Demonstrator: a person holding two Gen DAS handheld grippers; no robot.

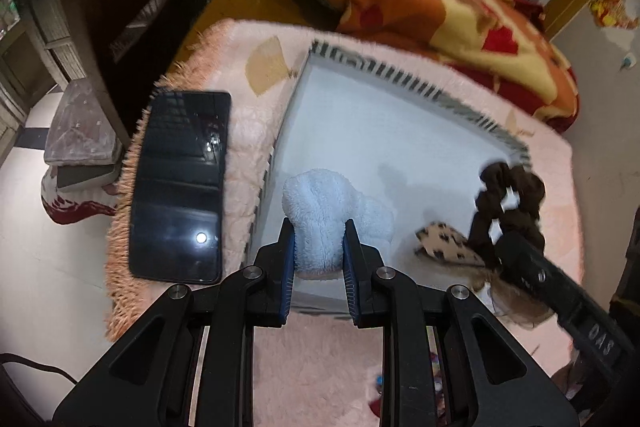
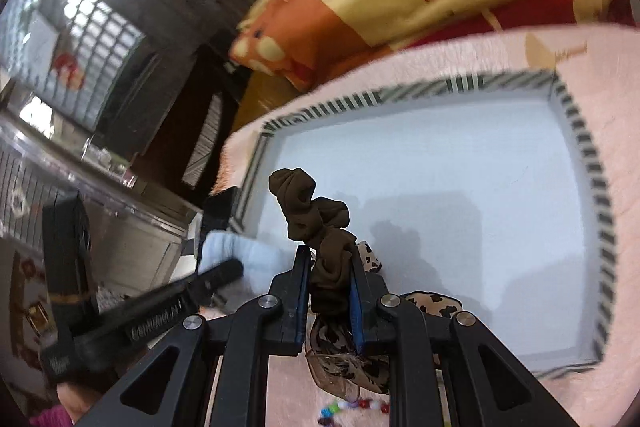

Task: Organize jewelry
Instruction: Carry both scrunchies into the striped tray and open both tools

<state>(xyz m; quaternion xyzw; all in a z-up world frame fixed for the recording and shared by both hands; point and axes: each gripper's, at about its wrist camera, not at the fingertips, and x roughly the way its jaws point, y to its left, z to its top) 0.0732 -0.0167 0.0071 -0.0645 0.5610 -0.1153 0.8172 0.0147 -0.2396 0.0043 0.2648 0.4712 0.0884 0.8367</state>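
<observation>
A shallow white box [image 1: 384, 131] with a striped rim lies on a pink fluffy mat [image 1: 244, 75]. My left gripper [image 1: 318, 239] is shut on a light blue fluffy scrunchie [image 1: 320, 203] over the box's near left corner. My right gripper [image 2: 330, 267] is shut on a dark brown scrunchie [image 2: 316, 215] over the box's near edge; it also shows in the left wrist view [image 1: 508, 203]. A leopard-print bow [image 1: 444, 243] lies at the box's near edge under the right gripper, and shows in the right wrist view [image 2: 436, 303]. The box [image 2: 460, 163] floor is bare.
A black phone [image 1: 180, 183] lies on the mat left of the box. An orange and yellow blanket [image 1: 440, 3] is heaped behind. Coloured beads [image 2: 348, 407] lie on the mat near me. The mat's fringed left edge drops to a pale floor [image 1: 48, 267].
</observation>
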